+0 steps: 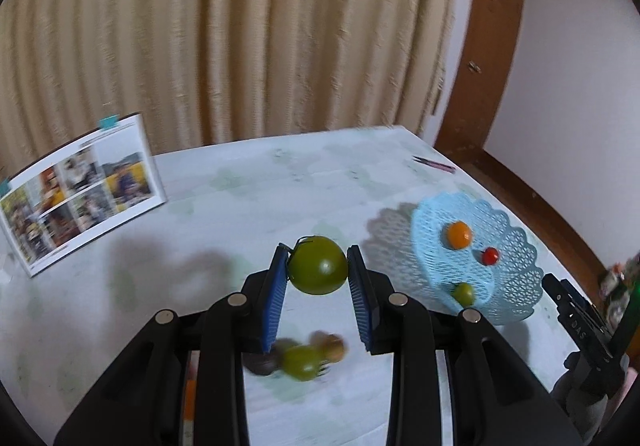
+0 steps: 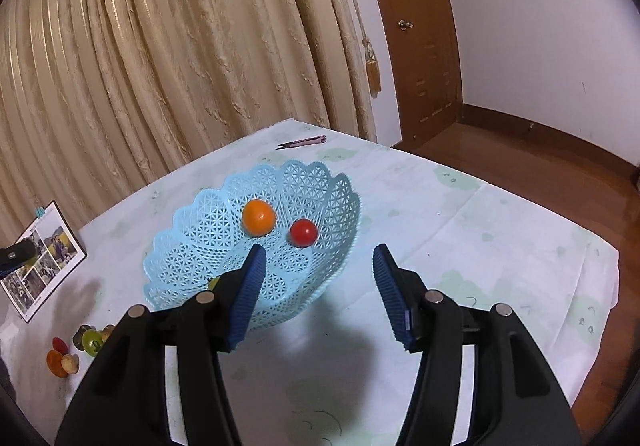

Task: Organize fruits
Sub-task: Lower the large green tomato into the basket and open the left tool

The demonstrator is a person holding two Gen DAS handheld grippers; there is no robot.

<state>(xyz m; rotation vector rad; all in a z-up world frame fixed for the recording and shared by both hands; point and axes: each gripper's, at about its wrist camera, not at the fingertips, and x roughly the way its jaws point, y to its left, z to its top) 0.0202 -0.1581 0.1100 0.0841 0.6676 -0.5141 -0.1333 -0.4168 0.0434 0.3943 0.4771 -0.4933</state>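
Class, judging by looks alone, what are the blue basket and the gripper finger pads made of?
Blue basket: likely moulded plastic, matte, with an openwork lattice and scalloped rim. Finger pads: probably rubber or soft plastic, blue, with fine ridges along the edges.

Fruits on the table [image 1: 224, 202] at lower centre of the left view [image 1: 298, 360] smeared by motion blur, kinds unclear, small green fruit [image 2: 214, 283] in the basket [image 2: 192, 230] mostly hidden behind the right gripper's finger [image 2: 250, 286], photo booklet [image 2: 38, 266] cut by the right view's left edge.
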